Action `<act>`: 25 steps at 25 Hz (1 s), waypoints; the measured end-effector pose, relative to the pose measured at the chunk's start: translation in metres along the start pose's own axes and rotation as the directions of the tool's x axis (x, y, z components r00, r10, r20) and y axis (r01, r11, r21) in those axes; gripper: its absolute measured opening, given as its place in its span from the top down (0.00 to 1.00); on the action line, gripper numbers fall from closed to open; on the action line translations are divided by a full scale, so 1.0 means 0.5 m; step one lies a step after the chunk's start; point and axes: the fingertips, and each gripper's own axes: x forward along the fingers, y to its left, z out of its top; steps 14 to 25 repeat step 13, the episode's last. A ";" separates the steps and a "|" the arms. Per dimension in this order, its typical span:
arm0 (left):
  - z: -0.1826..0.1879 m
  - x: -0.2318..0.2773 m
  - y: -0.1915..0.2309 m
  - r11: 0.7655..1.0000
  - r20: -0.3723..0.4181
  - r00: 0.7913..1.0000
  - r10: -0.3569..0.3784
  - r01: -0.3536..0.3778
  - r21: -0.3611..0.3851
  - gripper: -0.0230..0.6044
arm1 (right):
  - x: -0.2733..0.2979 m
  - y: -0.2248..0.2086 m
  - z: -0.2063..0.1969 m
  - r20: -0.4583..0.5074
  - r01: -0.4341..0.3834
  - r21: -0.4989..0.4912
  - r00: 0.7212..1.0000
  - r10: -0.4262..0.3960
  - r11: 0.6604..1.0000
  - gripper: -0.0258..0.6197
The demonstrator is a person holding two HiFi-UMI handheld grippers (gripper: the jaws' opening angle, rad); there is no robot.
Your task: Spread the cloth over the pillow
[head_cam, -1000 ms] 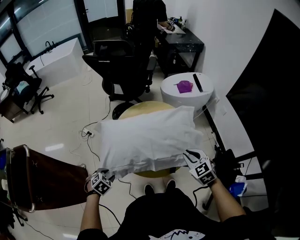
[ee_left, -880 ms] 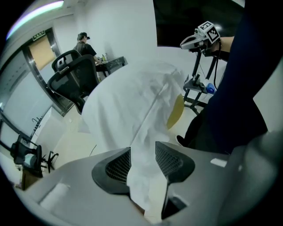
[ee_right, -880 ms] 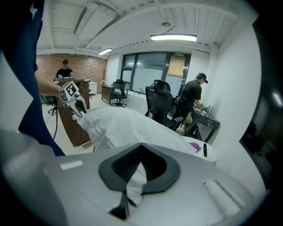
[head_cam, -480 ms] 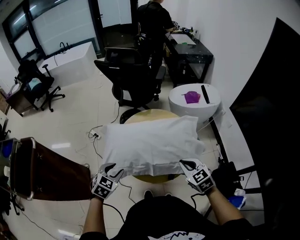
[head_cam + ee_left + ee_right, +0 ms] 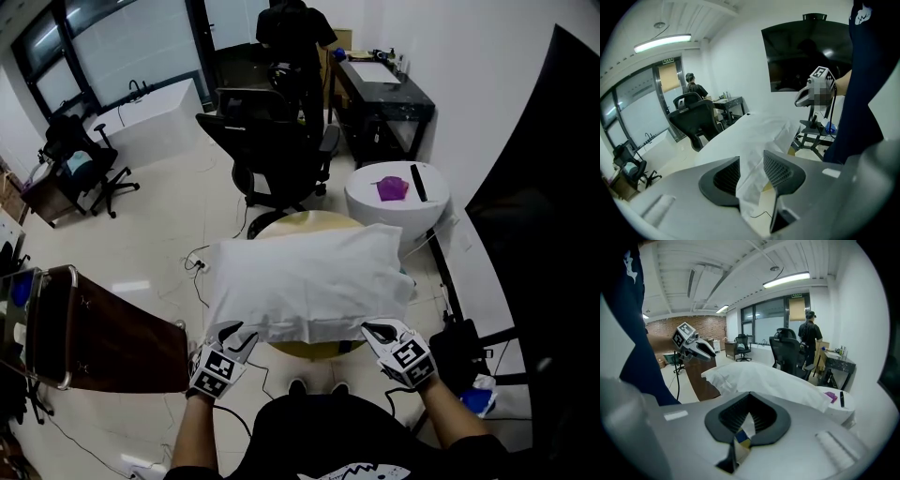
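Fingers (image 5: 761, 417) of my right gripper (image 5: 377, 331) pinch shut on a corner of the white cloth (image 5: 759, 140) over the white pillow (image 5: 305, 272) on the round yellow counter (image 5: 300, 222). My left gripper (image 5: 235, 332) gapes, cloth loose between; I should close it, then pull evenly.

The cloth (image 5: 305, 281) is plain white with a blue-and-yellow tag (image 5: 741, 436), the round table (image 5: 300, 222) yellow, the chair (image 5: 277, 150) at twelve o'clock black, the stool (image 5: 370, 202) at one white with a purple scrap (image 5: 392, 188), and the board (image 5: 122, 342) at eight dark brown.
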 end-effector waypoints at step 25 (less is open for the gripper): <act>0.009 -0.024 0.015 0.997 0.060 0.996 -0.069 0.066 0.051 0.96 | -0.004 0.039 0.063 0.054 0.086 0.049 0.995 -0.089 0.995 0.95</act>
